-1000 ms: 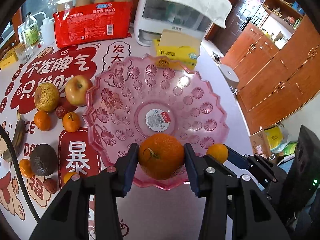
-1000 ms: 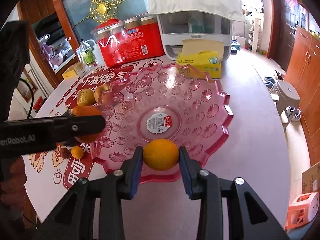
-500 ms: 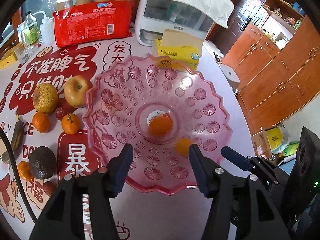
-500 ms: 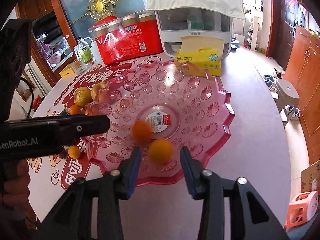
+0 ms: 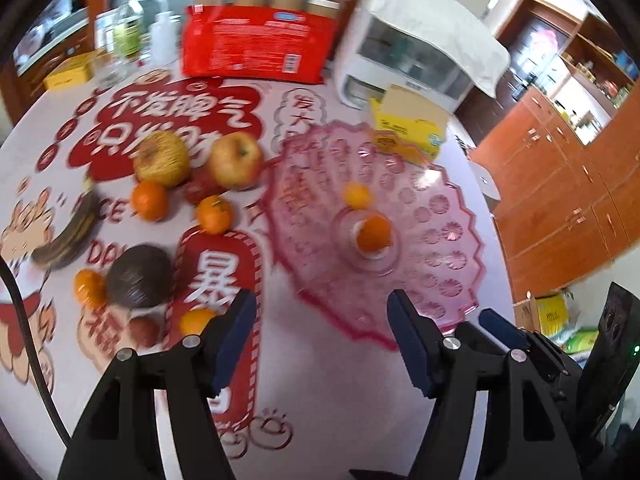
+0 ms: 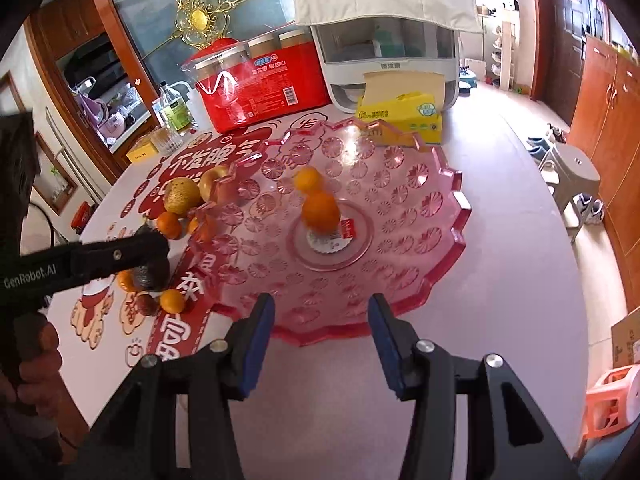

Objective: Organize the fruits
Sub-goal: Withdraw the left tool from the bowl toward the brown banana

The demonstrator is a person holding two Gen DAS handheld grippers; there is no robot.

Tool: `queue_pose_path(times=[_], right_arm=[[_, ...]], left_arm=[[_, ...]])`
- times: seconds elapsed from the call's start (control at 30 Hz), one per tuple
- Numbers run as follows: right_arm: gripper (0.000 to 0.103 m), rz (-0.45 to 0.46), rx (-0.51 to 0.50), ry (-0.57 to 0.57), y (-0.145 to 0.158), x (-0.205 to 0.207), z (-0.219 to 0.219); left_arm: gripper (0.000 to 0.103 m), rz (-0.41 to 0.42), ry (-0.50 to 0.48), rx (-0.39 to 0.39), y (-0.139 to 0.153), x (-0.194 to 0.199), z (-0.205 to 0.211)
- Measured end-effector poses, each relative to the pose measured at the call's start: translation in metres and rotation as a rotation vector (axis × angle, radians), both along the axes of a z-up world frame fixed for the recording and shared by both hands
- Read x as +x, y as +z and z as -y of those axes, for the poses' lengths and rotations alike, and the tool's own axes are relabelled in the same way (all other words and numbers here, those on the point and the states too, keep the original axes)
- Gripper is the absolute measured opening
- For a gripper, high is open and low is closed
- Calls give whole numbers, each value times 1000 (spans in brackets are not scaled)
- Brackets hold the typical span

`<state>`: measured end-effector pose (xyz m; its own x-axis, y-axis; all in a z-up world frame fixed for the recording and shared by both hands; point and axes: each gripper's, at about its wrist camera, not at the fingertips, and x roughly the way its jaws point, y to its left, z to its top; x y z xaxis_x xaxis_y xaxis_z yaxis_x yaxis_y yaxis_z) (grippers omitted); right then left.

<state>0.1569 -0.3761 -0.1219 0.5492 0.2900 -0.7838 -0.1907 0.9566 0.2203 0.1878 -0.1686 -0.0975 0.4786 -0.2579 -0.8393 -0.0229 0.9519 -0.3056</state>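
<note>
Two oranges (image 6: 319, 211) lie in the pink bowl (image 6: 424, 264); both tools, left (image 5: 320, 334) and right (image 6: 321, 346), gape empty, so fetching bench (image 5: 328, 400) fruit likely comes next.

Pink glass dish (image 5: 448, 280): 1, holding 2 oranges (image 5: 373, 233). On table: 4 tangerines (image 5: 150, 201), 2 apples (image 5: 236, 161), 1 avocado (image 5: 140, 276), 1 banana (image 5: 68, 240).

Bright daylight, left wrist view motion-blurred, right wrist view sharper, fisheye-curved edges
</note>
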Motion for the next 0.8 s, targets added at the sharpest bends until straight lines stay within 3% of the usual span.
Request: queue_pose_path(times=[0.5, 0.8], right_arm=[[49, -53, 42, 70, -3, -47, -44], [49, -142, 65, 122, -24, -64, -86]], left_arm=[[67, -2, 190, 27, 1, -81, -90], [67, -47, 238, 67, -2, -103, -147]])
